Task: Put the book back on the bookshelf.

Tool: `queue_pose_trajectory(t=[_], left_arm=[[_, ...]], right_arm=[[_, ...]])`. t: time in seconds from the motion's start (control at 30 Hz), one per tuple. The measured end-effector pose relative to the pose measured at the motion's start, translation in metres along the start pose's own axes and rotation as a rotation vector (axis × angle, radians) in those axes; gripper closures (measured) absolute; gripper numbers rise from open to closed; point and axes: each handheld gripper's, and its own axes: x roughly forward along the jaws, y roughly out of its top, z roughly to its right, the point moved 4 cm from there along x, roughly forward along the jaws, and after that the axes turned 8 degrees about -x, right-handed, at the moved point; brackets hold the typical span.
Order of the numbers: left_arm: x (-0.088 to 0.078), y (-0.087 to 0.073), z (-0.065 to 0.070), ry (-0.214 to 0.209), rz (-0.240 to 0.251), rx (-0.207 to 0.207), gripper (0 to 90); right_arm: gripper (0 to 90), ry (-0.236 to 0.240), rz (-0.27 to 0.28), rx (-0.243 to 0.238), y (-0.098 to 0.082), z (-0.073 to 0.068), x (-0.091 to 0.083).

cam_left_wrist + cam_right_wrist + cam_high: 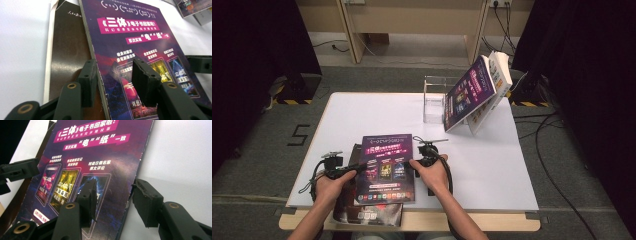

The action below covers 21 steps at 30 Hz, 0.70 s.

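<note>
Your two hands come in at the near edge of the tabletop (492, 165), one on each side of the purple magazine (386, 167).

Your left gripper (346, 172) sits at the magazine's left edge. In the left gripper view its fingers (87, 80) straddle that edge: one pad lies outside, over the dark brown book (66, 57) underneath, and the other stands over the purple cover (140, 40). They stand apart, and you cannot tell whether either pad presses on the paper.

Your right gripper (426, 159) is at the magazine's right edge. In the right gripper view one of its fingers (87, 197) is over the cover and the other is off the edge, above the bare white surface. They too are apart with the edge between them, and no firm clamp is visible.

The magazine lies flat, face up, near the front edge, resting on the dark brown book, which pokes out on the left and at the near side past the tabletop's rim.

Farther back on the right, well apart from your hands, a clear acrylic stand (434, 102) sits on the tabletop. A second purple magazine (469, 95) leans tilted against it, with a white-covered book (499, 75) leaning just behind that.
</note>
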Motion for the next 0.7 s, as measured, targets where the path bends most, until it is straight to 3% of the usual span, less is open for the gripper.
queue_pose_trajectory(t=[0.2,0.43,0.7], left_arm=[[-0.001,-0.0005,0.0028,0.022,-0.006,0.016,56.3],[-0.0005,0.0008,0.0021,0.027,0.0,-0.002,60.3],[-0.0051,0.0071,0.0067,-0.032,0.02,-0.053,62.4]], right_arm=[[53.6,-0.008,-0.006,-0.006,0.0001,-0.0013,0.0],[52.9,-0.006,-0.005,-0.01,0.0004,-0.0009,0.0006],[51.6,-0.008,-0.007,-0.002,0.0008,-0.002,0.0008]])
